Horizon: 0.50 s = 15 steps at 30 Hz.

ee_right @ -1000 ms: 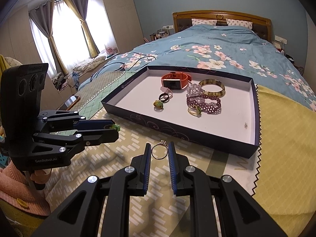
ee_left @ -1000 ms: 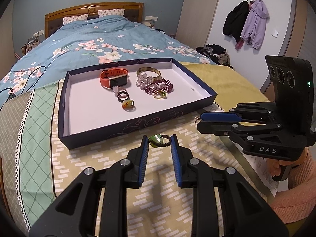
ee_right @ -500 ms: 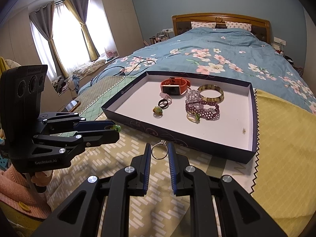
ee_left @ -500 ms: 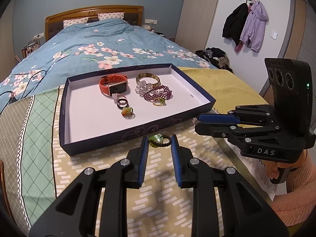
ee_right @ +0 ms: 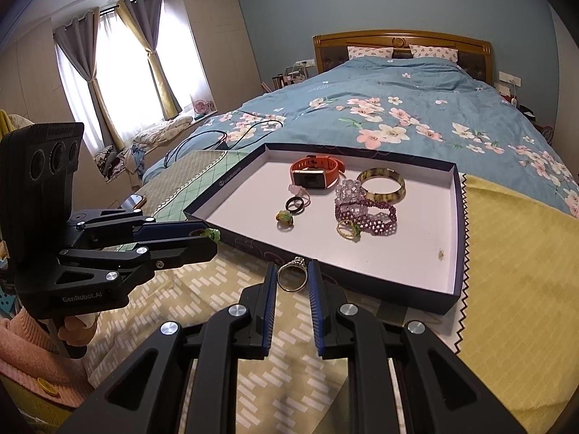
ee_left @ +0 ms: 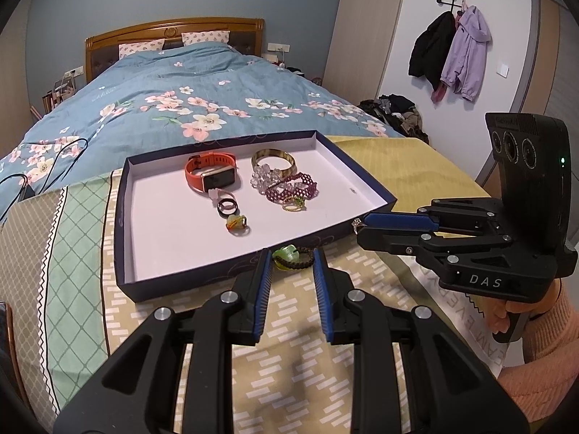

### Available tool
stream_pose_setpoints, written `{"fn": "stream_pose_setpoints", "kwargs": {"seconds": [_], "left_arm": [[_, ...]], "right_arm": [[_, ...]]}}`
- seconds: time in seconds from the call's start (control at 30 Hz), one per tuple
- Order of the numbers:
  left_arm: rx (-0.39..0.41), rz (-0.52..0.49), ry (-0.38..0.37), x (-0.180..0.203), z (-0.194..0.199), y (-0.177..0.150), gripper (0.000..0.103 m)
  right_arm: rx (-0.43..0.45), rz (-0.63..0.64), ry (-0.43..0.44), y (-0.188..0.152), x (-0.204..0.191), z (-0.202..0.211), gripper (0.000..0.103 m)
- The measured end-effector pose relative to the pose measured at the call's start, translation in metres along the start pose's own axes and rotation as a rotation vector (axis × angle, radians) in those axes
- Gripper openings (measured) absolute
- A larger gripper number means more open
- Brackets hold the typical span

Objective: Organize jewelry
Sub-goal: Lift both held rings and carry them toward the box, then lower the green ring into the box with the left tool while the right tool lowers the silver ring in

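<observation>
I'm reading "DAS" on my right gripper (ee_left: 356, 225) body, "GenRobot.AI" on my left gripper (ee_right: 213, 235) body. White cloth (ee_left: 474, 320) edge is showing letters, maybe "EVE", too cropped to be sure.

Each wrist camera looks forward and downward along its own fingers, close above the patterned cloth (ee_left: 296, 332), toward the tray (ee_left: 125, 217) and the bed (ee_left: 188, 83) beyond it. The left view approaches the tray's near edge from the left, the right view from the right. Both share the tray (ee_right: 456, 224) and the opposite gripper.
</observation>
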<state>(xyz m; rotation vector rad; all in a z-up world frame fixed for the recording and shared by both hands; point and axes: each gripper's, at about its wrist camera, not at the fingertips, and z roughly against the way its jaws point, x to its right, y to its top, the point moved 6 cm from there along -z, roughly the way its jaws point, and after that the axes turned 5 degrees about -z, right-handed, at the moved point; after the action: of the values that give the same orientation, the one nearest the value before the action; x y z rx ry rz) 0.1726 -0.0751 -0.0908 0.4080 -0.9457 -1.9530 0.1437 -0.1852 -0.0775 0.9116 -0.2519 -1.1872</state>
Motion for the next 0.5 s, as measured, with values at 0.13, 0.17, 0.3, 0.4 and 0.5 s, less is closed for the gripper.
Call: {"fn": "stream_pose_setpoints", "kwargs": {"seconds": [0.13,0.17,0.3,0.4,0.5], "left_arm": [[0.010,0.000,0.009,-0.002,0.001,0.005,0.023],[0.012,0.001,0.012,-0.003,0.001,0.007,0.023],[0.016,0.003,0.019,-0.006,0.000,0.011,0.023],[0.019,0.004,0.024,-0.007,-0.002,0.014,0.023],[0.020,0.004,0.028,-0.008,-0.004,0.017,0.023]], "right_arm": [[0.011,-0.004,-0.003,0.005,0.002,0.000,0.016],[0.013,-0.004,-0.005,0.007,0.003,0.000,0.016],[0.022,-0.004,-0.009,0.011,0.004,-0.001,0.016],[0.027,-0.004,-0.010,0.015,0.005,-0.001,0.016],[0.032,-0.003,-0.010,0.018,0.005,-0.002,0.016]]}}
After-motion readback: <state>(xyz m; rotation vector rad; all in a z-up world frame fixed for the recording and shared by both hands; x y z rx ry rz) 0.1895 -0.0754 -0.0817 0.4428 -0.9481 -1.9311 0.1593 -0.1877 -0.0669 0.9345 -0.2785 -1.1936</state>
